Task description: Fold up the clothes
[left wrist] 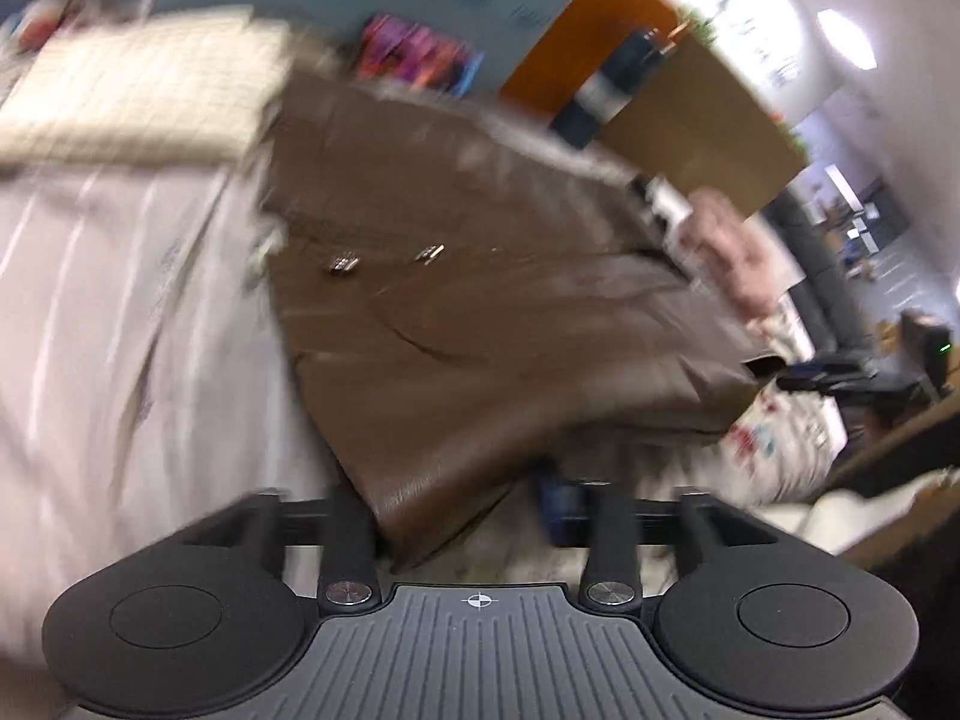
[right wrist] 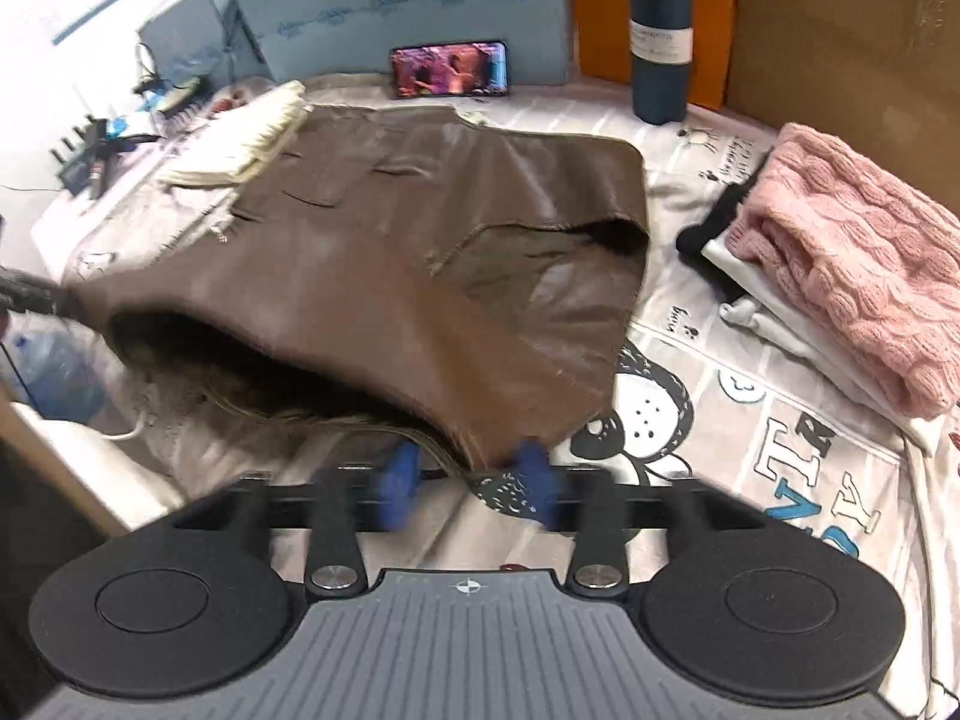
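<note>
Garment: a brown leather-like garment [right wrist: 384,252] is spread across the printed bedsheet [right wrist: 750,420], its far part lying flat and its near hem lifted, so that the dark lining is exposed underneath.

Right gripper: the right gripper [right wrist: 465,480] is seen with its blue fingertips [right wrist: 534,468] set a little apart at the near corner of the hem. The edge appears to run between them, but blur prevents it from being judged whether the cloth is pinched or merely touched.

Left gripper: in the left wrist view the left gripper [left wrist: 468,516] is placed at another corner of the garment [left wrist: 480,324]. Its fingertips are hidden by the cloth and by motion blur, so its opening cannot be told. In the right view a dark object at the garment's left edge is probably this gripper.

Reason for the hold: two neighbouring corners of one edge are apparently taken so that the hem can be carried over the flat part in a single even fold.

Stage: the fold is judged to be under way, not finished.

Finished items: a pink knitted sweater [right wrist: 852,276] is stacked on white and black pieces at the right, kept clear of the working area.

Surroundings: a cream knitted piece [right wrist: 240,144] lies against the far left edge of the garment; a phone [right wrist: 450,69] and a dark bottle [right wrist: 660,36] stand beyond.

Risk: the stiff, smooth material may slip if held only at the edge.
</note>
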